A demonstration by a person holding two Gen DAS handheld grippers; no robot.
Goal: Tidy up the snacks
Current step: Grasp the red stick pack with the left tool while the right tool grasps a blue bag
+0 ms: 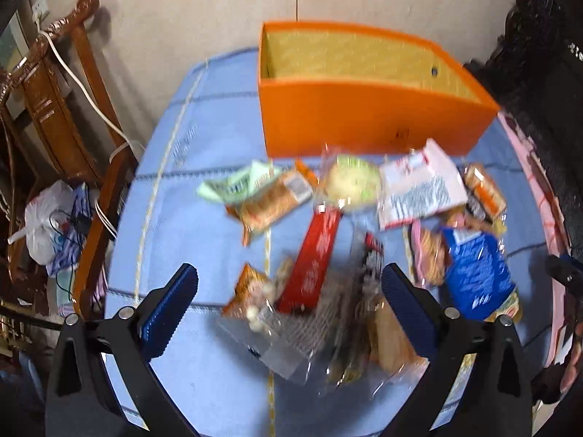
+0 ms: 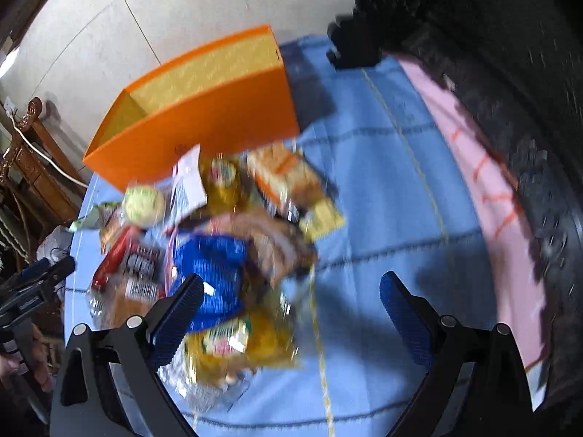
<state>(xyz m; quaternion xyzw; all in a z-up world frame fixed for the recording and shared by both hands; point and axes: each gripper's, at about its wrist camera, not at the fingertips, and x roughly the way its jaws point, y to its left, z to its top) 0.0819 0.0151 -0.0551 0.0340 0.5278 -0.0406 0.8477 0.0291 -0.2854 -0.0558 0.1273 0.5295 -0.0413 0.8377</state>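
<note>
Clear snack packets (image 1: pixel 291 331) before orange box (image 1: pixel 364 123)

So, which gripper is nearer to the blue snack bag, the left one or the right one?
Right. The right gripper hangs open with its left finger just over the blue snack bag. The left gripper, also open, is over the red packet, with the bag off to its right.

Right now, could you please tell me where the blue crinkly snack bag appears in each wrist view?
Left wrist view: blue crinkly snack bag lies lower right, right of the gripper.
Right wrist view: it lies centre-left, just above the left fingertip.
Shared landmark: open orange cardboard box behind the snacks.
</note>
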